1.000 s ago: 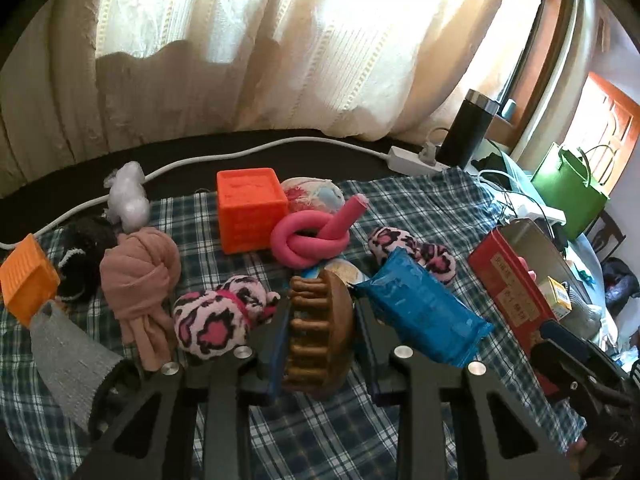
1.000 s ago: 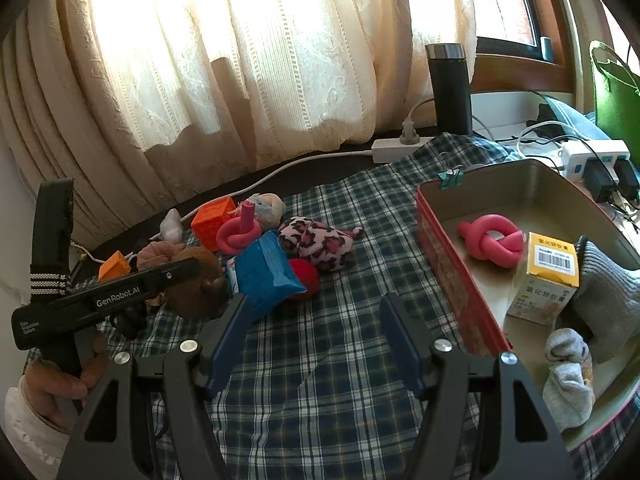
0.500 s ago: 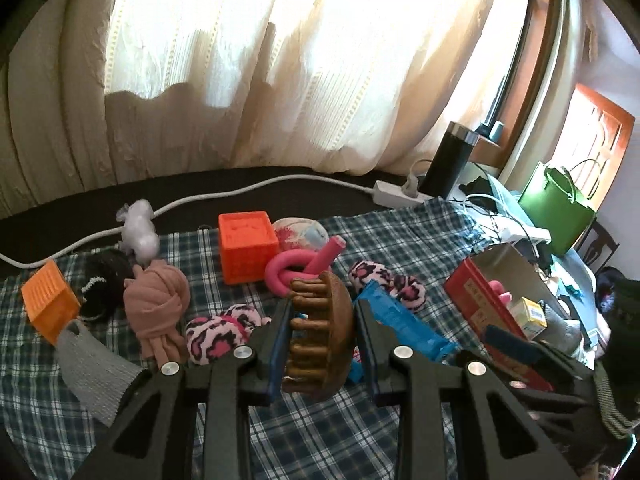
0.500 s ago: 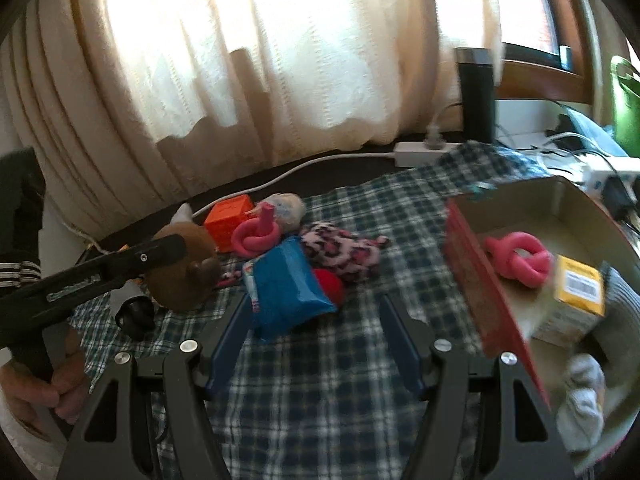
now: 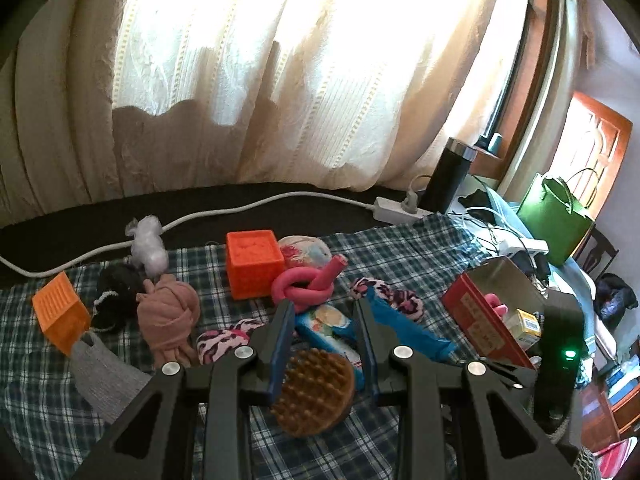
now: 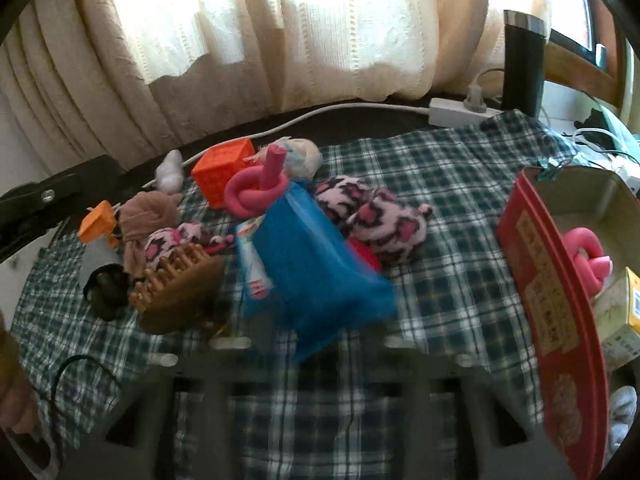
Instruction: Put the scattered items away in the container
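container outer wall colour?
Red container wall with pale printed labels; right wrist view shows it best.

The left tool (image 5: 322, 308) points forward and downward, its jaws drawn close together, clamped on a brush (image 5: 316, 392) that sits low between them, near the roots of the fingers, bristles facing back at the camera. From the right wrist, a hand (image 6: 16, 408) holds that tool's grip at the lower left. The right tool (image 6: 312, 340) is smeared by blur. Its jaws have just been closing, with the near end of a pack (image 6: 316, 276) between them; contact cannot be made out.
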{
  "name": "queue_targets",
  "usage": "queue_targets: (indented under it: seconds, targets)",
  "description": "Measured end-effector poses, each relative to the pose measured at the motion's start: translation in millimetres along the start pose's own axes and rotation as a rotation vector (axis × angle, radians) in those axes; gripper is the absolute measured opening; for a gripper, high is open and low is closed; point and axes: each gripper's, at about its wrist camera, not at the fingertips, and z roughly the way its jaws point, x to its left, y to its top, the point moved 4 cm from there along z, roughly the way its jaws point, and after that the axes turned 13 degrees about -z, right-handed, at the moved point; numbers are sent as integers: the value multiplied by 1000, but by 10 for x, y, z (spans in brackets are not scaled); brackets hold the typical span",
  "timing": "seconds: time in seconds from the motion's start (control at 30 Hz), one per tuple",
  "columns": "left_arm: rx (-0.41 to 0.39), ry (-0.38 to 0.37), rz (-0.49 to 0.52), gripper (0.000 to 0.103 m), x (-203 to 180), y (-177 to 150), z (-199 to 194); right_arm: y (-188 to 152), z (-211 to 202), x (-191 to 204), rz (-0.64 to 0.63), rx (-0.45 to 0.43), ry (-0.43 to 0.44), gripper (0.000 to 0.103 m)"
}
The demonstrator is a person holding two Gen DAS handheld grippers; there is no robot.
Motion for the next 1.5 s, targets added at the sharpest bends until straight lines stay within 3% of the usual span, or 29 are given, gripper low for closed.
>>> queue_targets:
  seconds: [0.4, 0.73, 1.07, 1.5]
  targets:
    - [46, -2, -32, 32, 48, -53, 93, -30, -550, -256, 91, -128, -66, 27]
    - [58, -4, -23, 32, 17, -91, 117, -41, -1113, -790, 210, -251, -228, 27]
    - [68, 6, -22, 33, 34, -103, 154, -206, -1262, -1476, 380, -238, -370, 31]
    - [74, 19, -41, 33, 101, -83, 182, -152, -1247, -1215, 325, -260, -316, 31]
